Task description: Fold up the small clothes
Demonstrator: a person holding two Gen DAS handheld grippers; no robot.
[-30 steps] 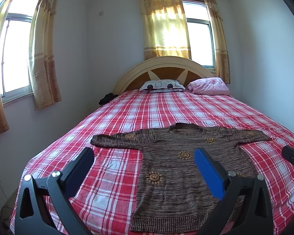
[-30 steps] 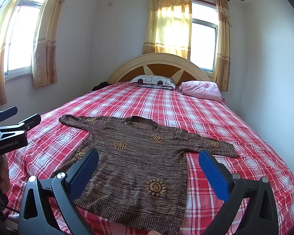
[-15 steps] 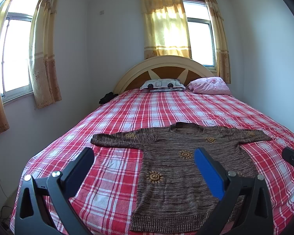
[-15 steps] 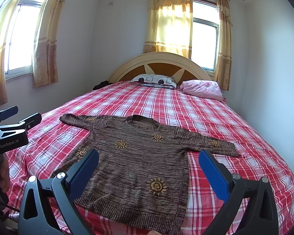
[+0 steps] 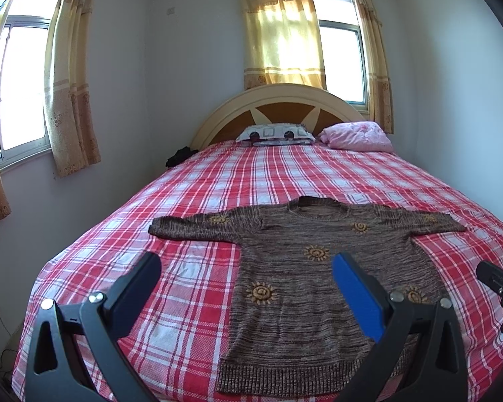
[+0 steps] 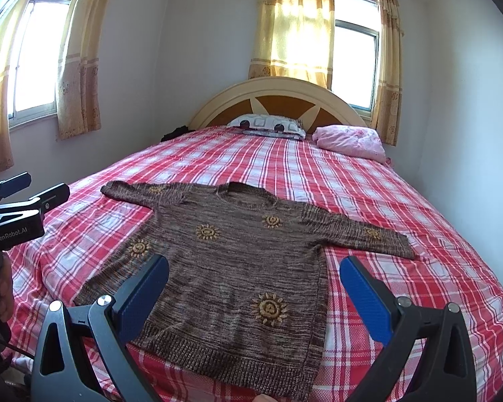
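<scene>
We are in a home bedroom: ahead of our grippers lies a bed [image 5: 285, 181] with a red plaid sheet, pillows [image 5: 274, 133] against an arched headboard [image 5: 278, 100], and curtained windows [image 5: 338, 57] beyond.

We can read just one marking, "GenRobot.AI" in pale letters on the black body of the left gripper [image 6: 33, 197], which shows at the left edge of the right wrist view; we find no other legible text.
</scene>
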